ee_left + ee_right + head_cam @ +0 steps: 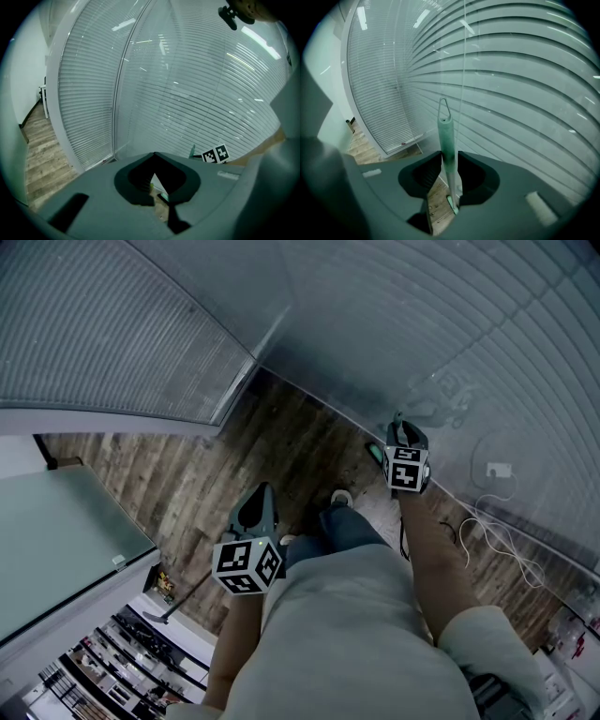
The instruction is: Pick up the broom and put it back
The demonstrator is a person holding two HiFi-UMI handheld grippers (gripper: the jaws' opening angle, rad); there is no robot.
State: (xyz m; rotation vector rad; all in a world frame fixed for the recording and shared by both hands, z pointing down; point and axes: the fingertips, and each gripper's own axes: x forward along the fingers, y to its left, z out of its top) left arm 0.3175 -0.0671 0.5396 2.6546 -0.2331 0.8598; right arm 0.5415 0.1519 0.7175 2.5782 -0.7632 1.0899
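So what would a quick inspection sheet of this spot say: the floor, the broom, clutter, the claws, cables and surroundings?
Surface: wood-plank floor.
Job's things: green broom close to the blinds, its handle running between the right claw's tips.
Clutter: small items at the foot of the partition, too small to identify.
Grippers: right claw closed on the broom handle; left claw shut, nothing in it.
Cables: white cable lying in loops on the floor by the wall.
Surroundings: glass wall with blinds; frosted glass partition.
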